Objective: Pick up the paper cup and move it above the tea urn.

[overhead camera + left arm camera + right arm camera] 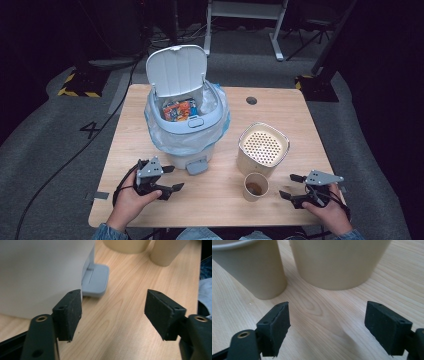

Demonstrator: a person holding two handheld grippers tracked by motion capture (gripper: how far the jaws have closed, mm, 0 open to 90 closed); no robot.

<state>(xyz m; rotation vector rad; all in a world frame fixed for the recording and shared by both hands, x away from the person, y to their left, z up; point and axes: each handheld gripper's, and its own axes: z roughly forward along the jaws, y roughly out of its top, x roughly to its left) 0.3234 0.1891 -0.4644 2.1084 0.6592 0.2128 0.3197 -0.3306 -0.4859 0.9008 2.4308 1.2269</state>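
Both claws spread, empty: left claw (170, 178), right claw (291, 186); floor marking (90, 129) reads "4"; snack wrappers' (179, 110) print unreadable.

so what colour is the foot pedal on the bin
Grey-blue, against the bin's white body; the pedal shows best in the left gripper view.
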